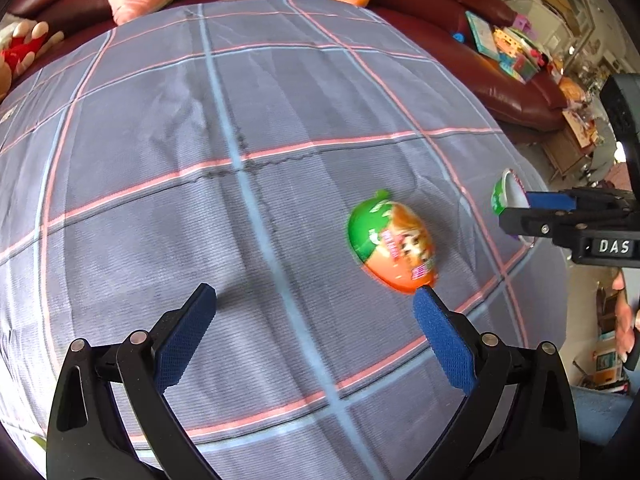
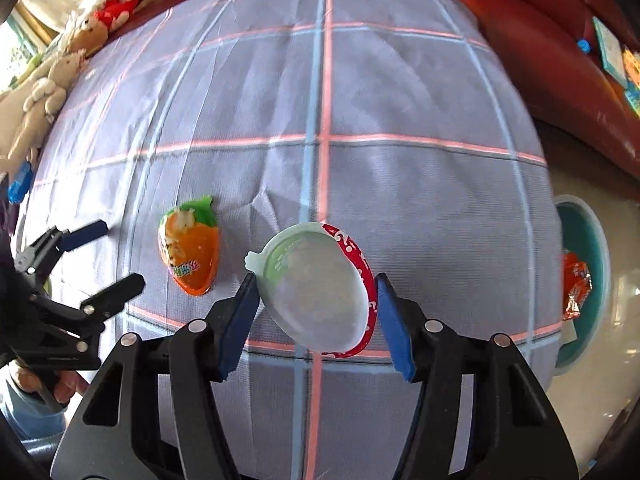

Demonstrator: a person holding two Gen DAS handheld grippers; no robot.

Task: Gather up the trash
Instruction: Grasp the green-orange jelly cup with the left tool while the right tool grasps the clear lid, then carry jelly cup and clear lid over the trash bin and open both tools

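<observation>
My right tool (image 2: 316, 312) brackets the white shell half (image 2: 316, 292), contact unclear; left tool (image 1: 316, 332) spread wide beside carrot-shaped capsule (image 1: 390, 246) on checked counter (image 1: 200, 160).

Carrot-shaped pack (image 2: 189, 249) left of cup (image 2: 316, 288), both on tablecloth (image 2: 400, 92).

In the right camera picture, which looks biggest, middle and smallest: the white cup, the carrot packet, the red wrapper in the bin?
1. white cup, but it is nearest the camera
2. carrot packet
3. red wrapper, partly hidden in the bin
</observation>
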